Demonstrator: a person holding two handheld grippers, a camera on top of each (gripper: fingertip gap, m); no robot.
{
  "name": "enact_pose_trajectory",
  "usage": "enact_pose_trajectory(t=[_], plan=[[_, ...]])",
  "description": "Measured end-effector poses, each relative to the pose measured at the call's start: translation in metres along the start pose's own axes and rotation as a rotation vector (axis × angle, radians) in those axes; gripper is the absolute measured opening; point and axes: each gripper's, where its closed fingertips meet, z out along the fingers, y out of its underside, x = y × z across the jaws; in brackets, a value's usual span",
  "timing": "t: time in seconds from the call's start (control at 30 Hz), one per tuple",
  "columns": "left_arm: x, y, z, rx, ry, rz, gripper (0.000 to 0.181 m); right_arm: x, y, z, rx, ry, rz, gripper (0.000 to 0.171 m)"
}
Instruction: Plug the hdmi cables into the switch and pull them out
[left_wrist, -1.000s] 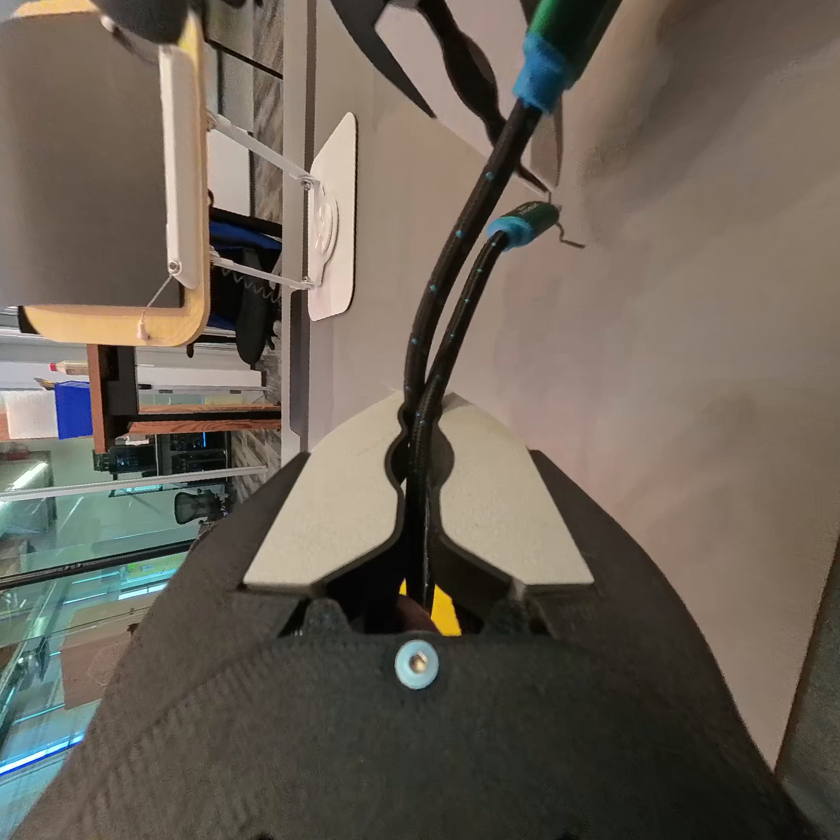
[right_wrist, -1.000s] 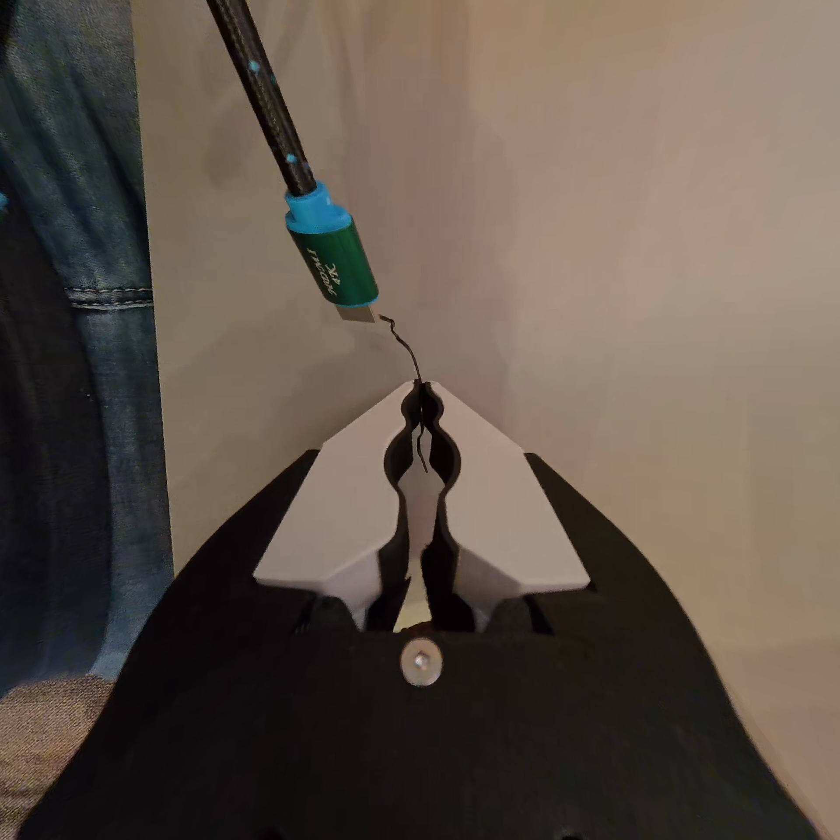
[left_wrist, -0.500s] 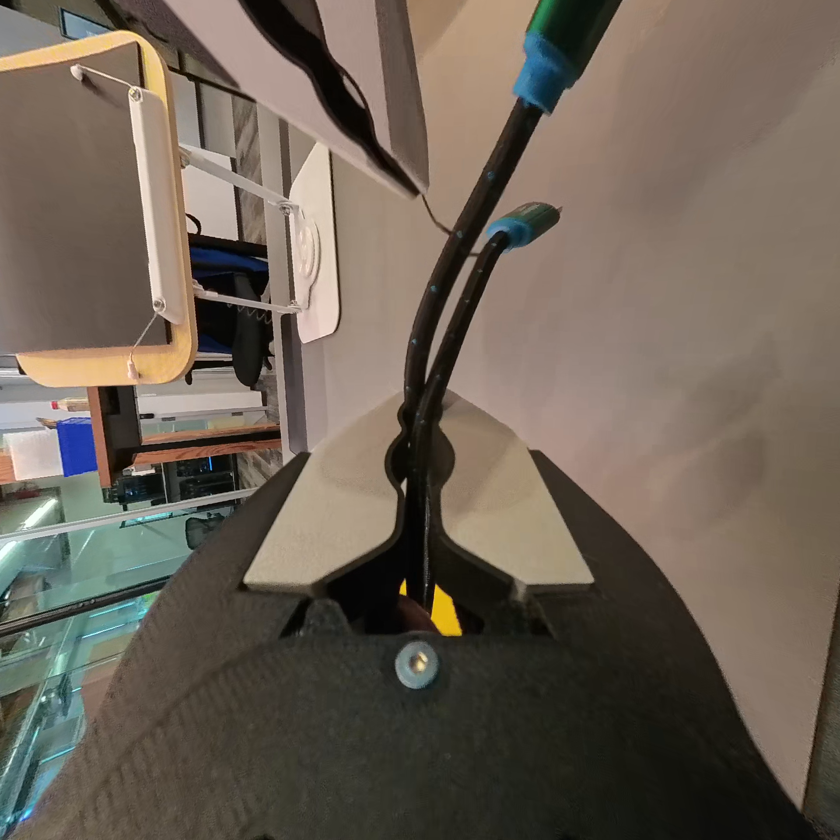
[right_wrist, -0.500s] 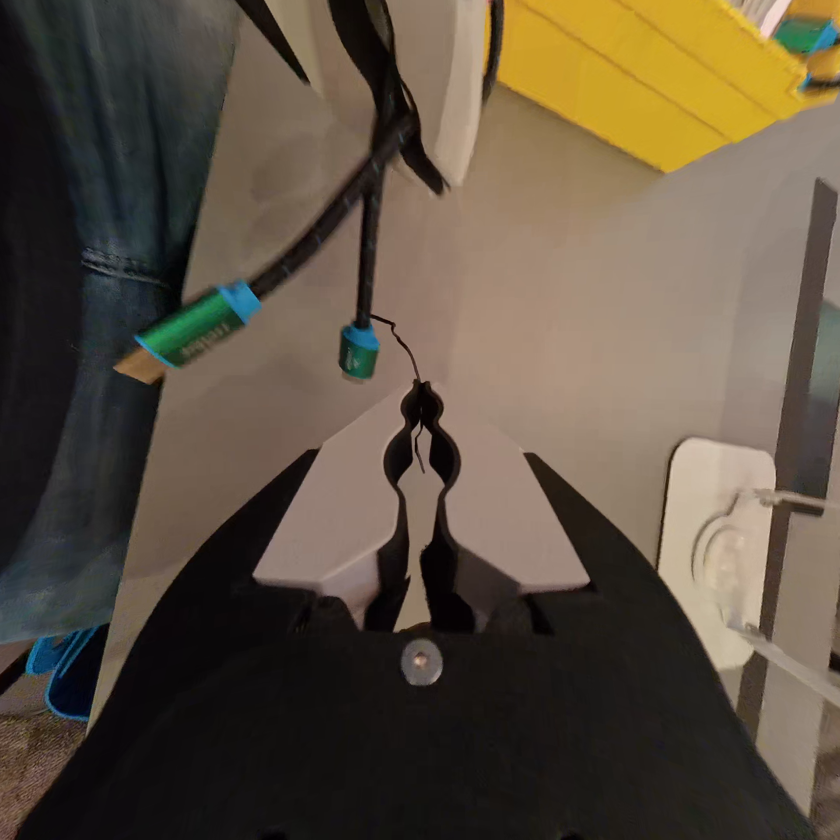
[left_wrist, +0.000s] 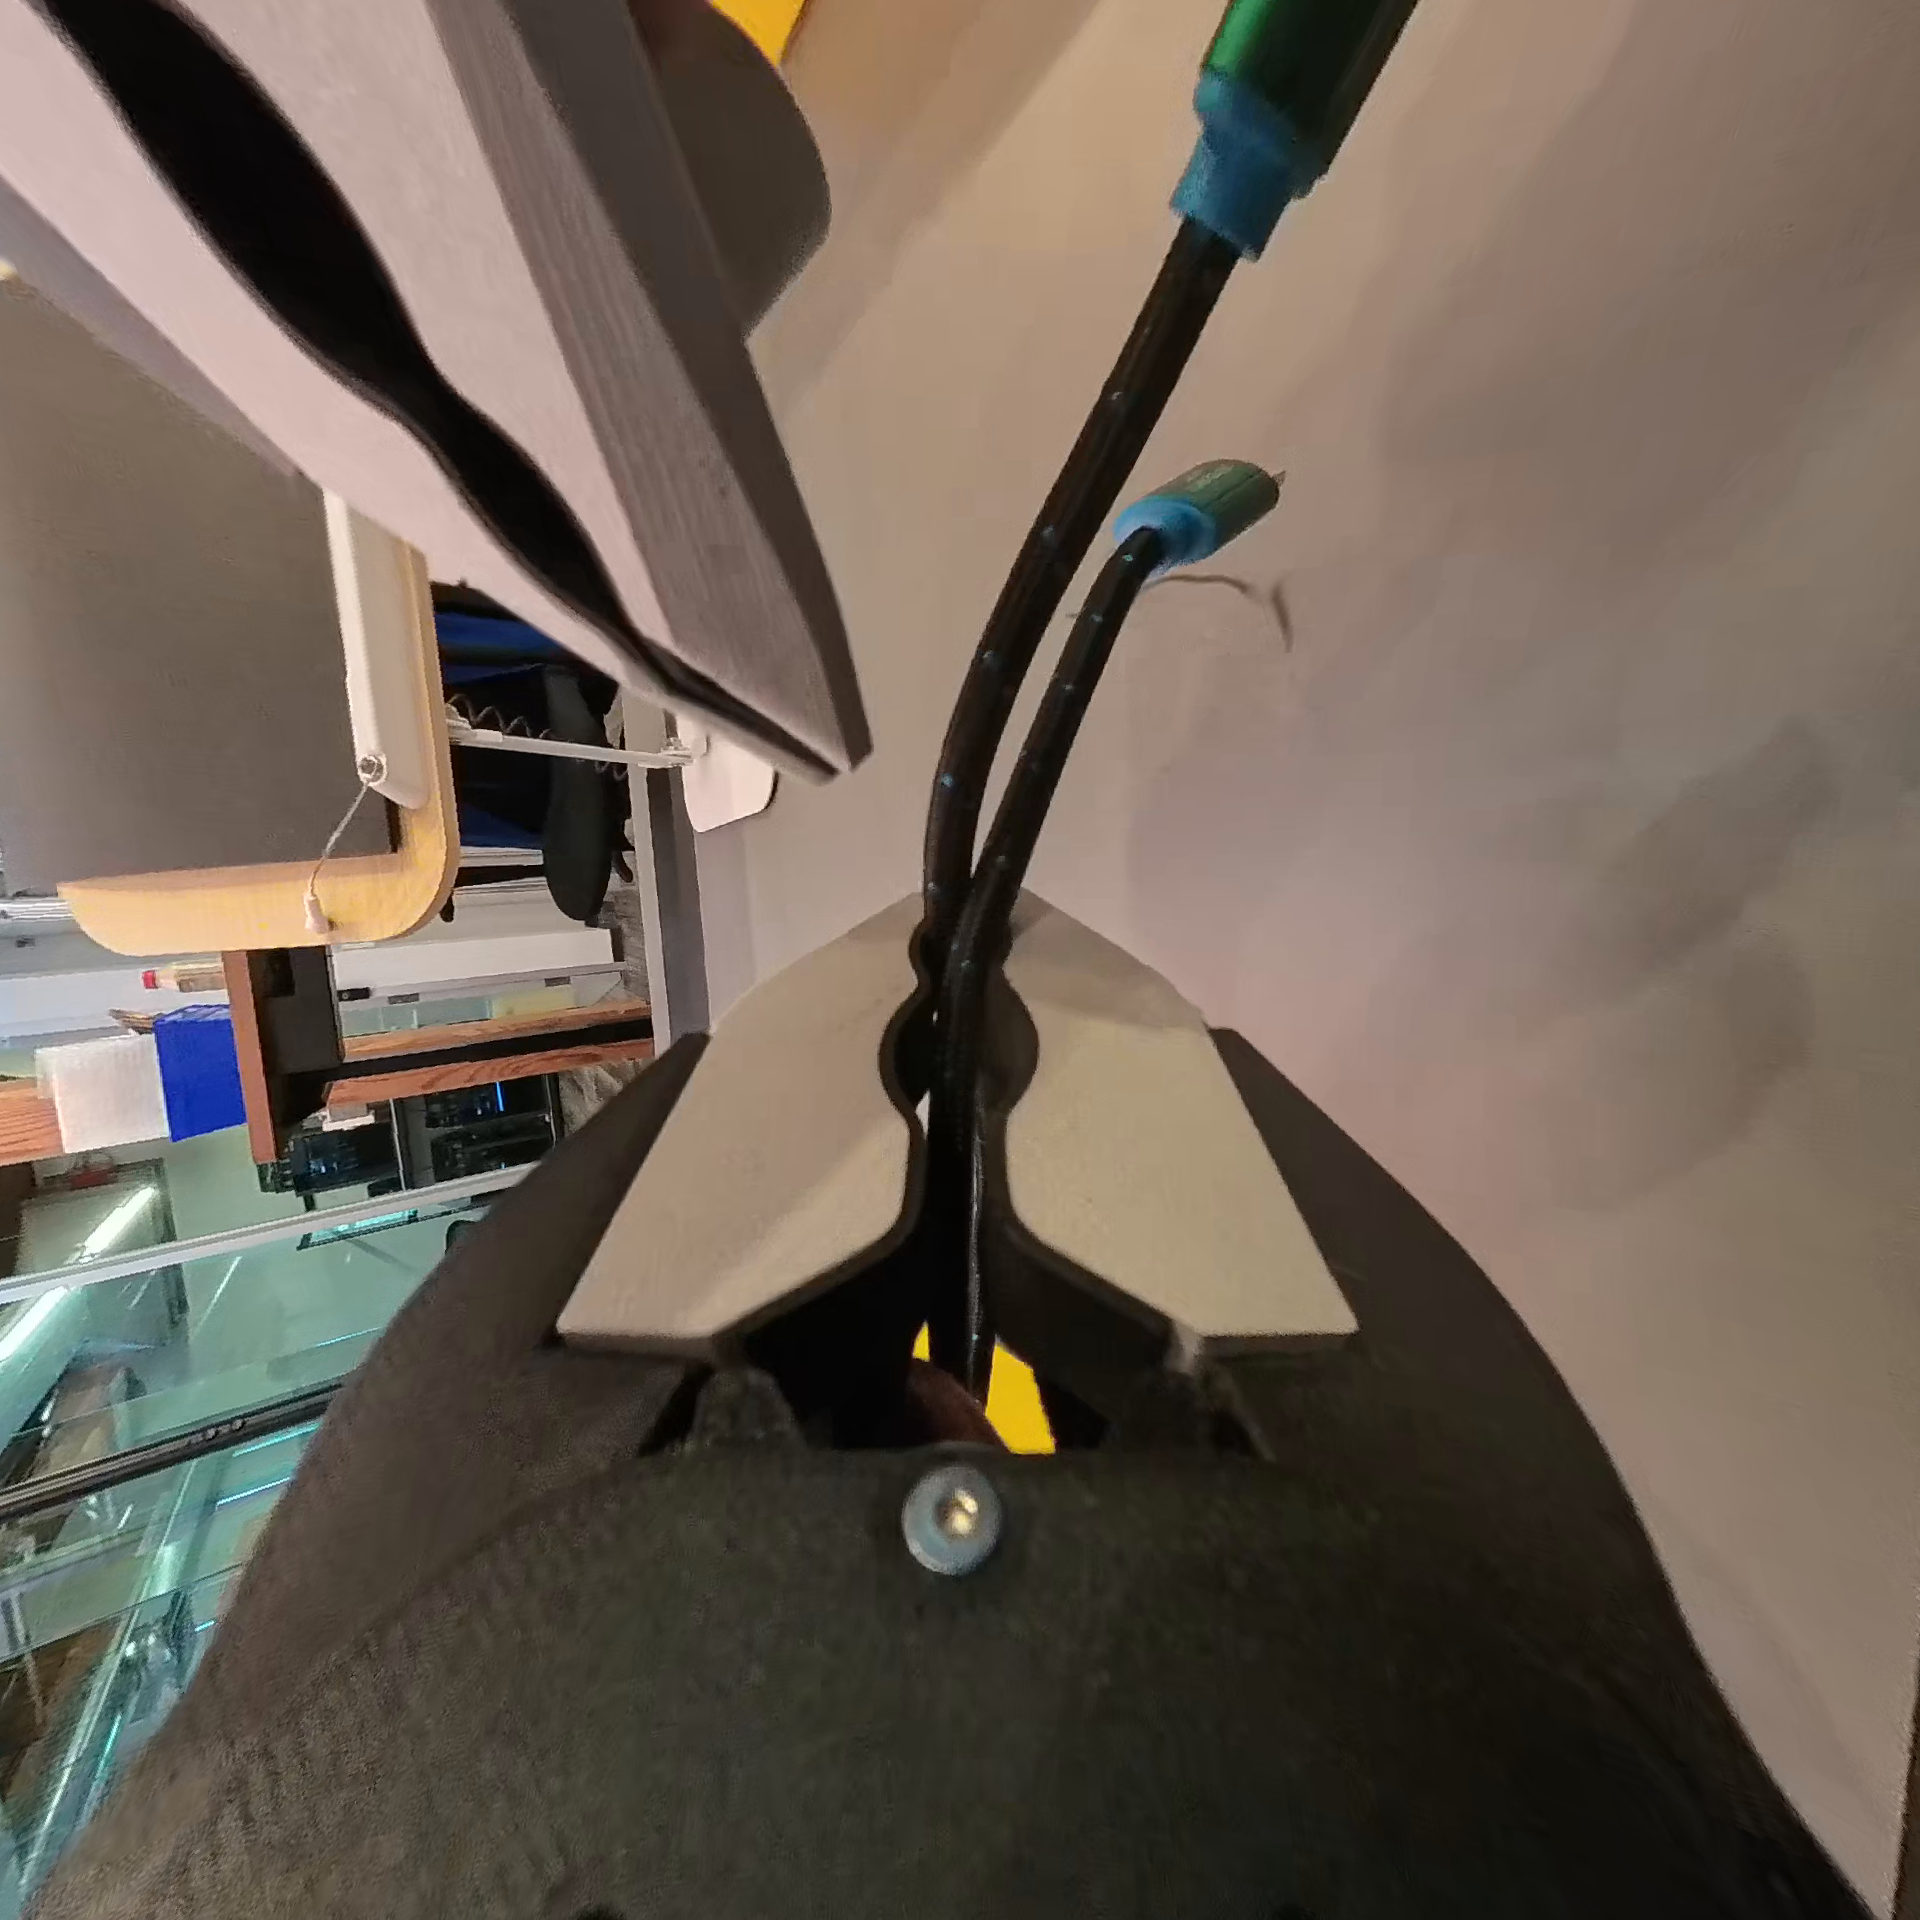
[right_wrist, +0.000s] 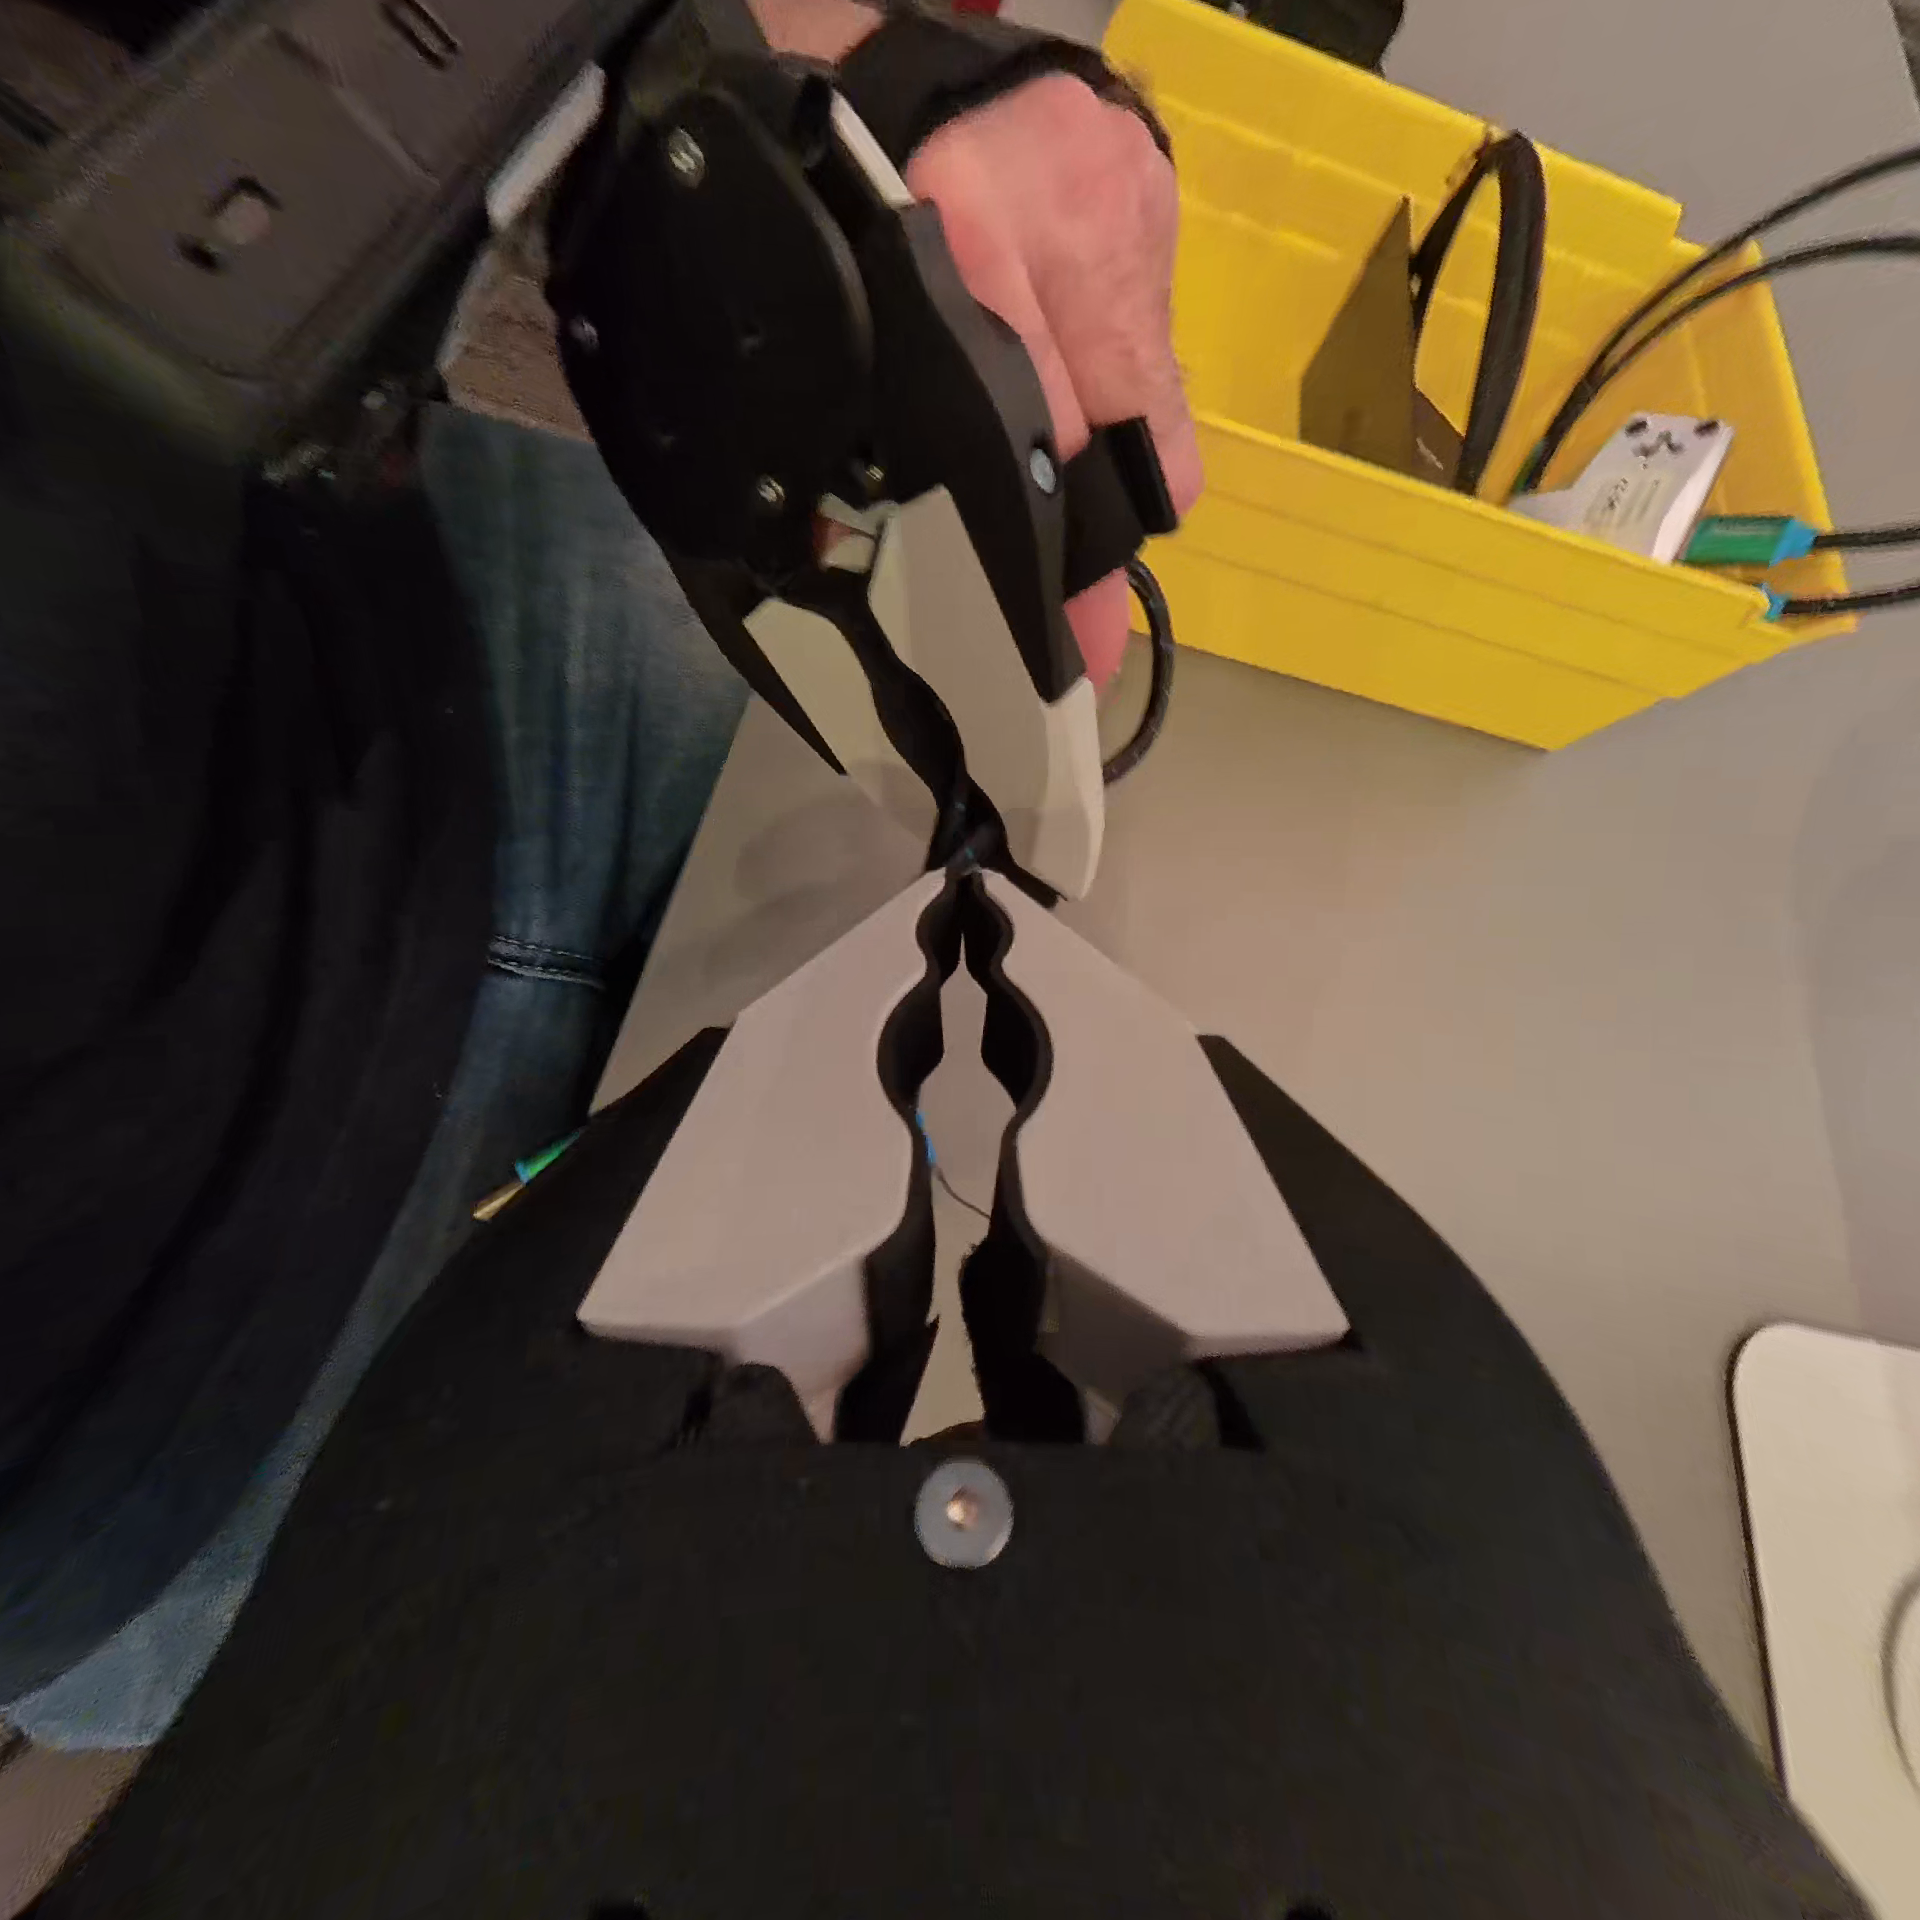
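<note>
**Cables pinched in my left gripper, right gripper closed at its tip**

Cables first: my left gripper (left_wrist: 961, 935) is clamped on two black braided cables (left_wrist: 1029, 644) that run up between its pale fingers (left_wrist: 769, 1153) and out past the tips. The thicker cable ends in a green plug with a blue collar (left_wrist: 1262, 135) at the top edge of the left wrist view. The thinner one ends in a smaller green plug with a blue collar (left_wrist: 1205, 509), held free above the pale grey tabletop (left_wrist: 1558, 727). A thin dark thread (left_wrist: 1247, 597) trails just below that small plug.

My right gripper (right_wrist: 961, 894) has its fingers drawn together so that the tips meet. Whether anything is pinched there I cannot tell. It sits directly under the tip of the left gripper, almost touching it, where the cables leave. In the left wrist view the right gripper shows as a large grey and black shape at upper left, close to the cables but beside them.

My left hand (right_wrist: 1049, 270) wraps the handle of the left gripper, with a black strap over one finger. A loop of cable (right_wrist: 1148, 686) hangs behind it.

Farther back on the tabletop stands a yellow bin (right_wrist: 1351, 582). It holds a pale grey box (right_wrist: 1642, 478), which may be the switch, with more dark cables (right_wrist: 1662, 301) and a green plug (right_wrist: 1745, 540) beside it. A white pad (right_wrist: 1829, 1558) lies at the right edge. Blue jeans (right_wrist: 540, 831) show beyond the tabletop's left edge.
</note>
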Motion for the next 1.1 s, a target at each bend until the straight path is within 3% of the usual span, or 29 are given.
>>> enact_pose_trajectory(t=[0.27,0.3,0.43,0.53,0.6,0.7,0.77,0.9,1.1], plan=[[0.015,0.009,0.004,-0.034,0.077,-0.005,0.003,0.007,0.081,-0.003,-0.260,-0.041,0.220,0.001],[0.017,0.009,0.003,-0.035,0.083,-0.004,0.003,0.007,0.093,-0.002,-0.306,-0.037,0.241,0.034],[0.021,0.012,0.004,-0.045,0.096,-0.004,0.003,-0.005,0.133,-0.003,-0.470,-0.040,0.326,0.029],[0.021,0.013,0.004,-0.045,0.096,-0.012,0.002,-0.013,0.148,0.002,-0.487,-0.028,0.382,0.028],[0.021,0.013,0.005,-0.043,0.097,-0.012,0.002,-0.009,0.152,0.004,-0.479,0.032,0.391,0.016],[0.022,0.012,0.005,-0.042,0.098,-0.007,0.002,-0.006,0.148,0.010,-0.439,0.075,0.408,0.014],[0.021,0.012,0.004,-0.044,0.095,-0.008,0.002,-0.005,0.147,0.012,-0.434,0.098,0.401,0.000],[0.018,0.013,0.003,-0.047,0.085,-0.009,0.002,-0.001,0.146,0.014,-0.430,0.120,0.391,0.000],[0.014,0.013,0.002,-0.045,0.068,-0.010,0.002,0.004,0.119,0.002,-0.231,0.069,0.466,0.000]])
